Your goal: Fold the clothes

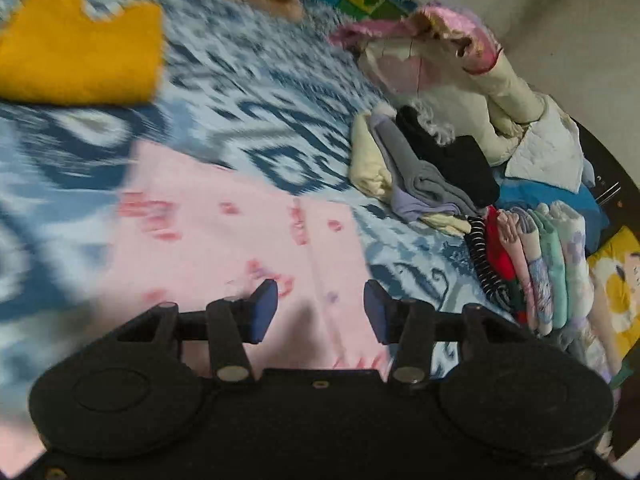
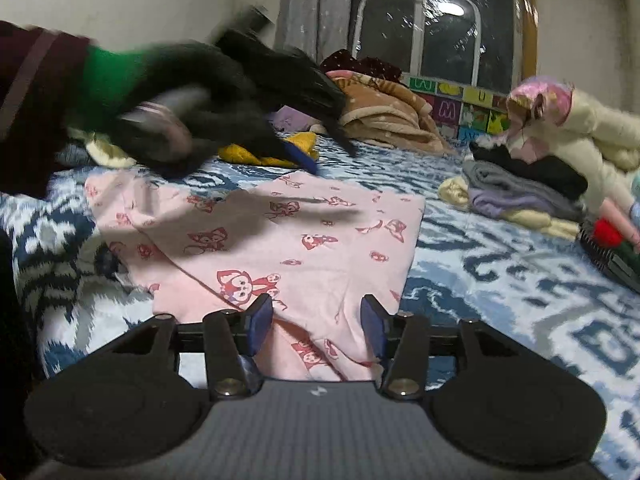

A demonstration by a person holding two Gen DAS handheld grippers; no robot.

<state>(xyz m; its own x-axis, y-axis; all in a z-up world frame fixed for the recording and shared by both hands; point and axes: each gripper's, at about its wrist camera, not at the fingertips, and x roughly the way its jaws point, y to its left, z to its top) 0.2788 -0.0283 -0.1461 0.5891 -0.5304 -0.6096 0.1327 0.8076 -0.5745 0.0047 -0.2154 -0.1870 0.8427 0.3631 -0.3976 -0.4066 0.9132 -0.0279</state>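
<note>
A pink garment (image 1: 224, 232) printed with red cartoon foxes lies spread on the blue-and-white patterned bedspread (image 1: 256, 92). My left gripper (image 1: 320, 306) hovers over its near part, open, with nothing between its blue pads; this view is motion-blurred. In the right wrist view the same pink garment (image 2: 304, 236) is partly folded, and a loose fold of its near edge lies between the jaws of my right gripper (image 2: 316, 320). Those jaws stand apart and do not pinch the cloth. A person's blurred gloved hand (image 2: 172, 120) with a green sleeve reaches over the garment's far left.
A folded yellow garment (image 1: 80, 48) lies at the far side of the bed. To the right are a stack of folded clothes (image 1: 432, 168), a row of folded items (image 1: 536, 264) and a cream and pink plush toy (image 1: 460, 64). A beige blanket (image 2: 392, 120) lies at the back.
</note>
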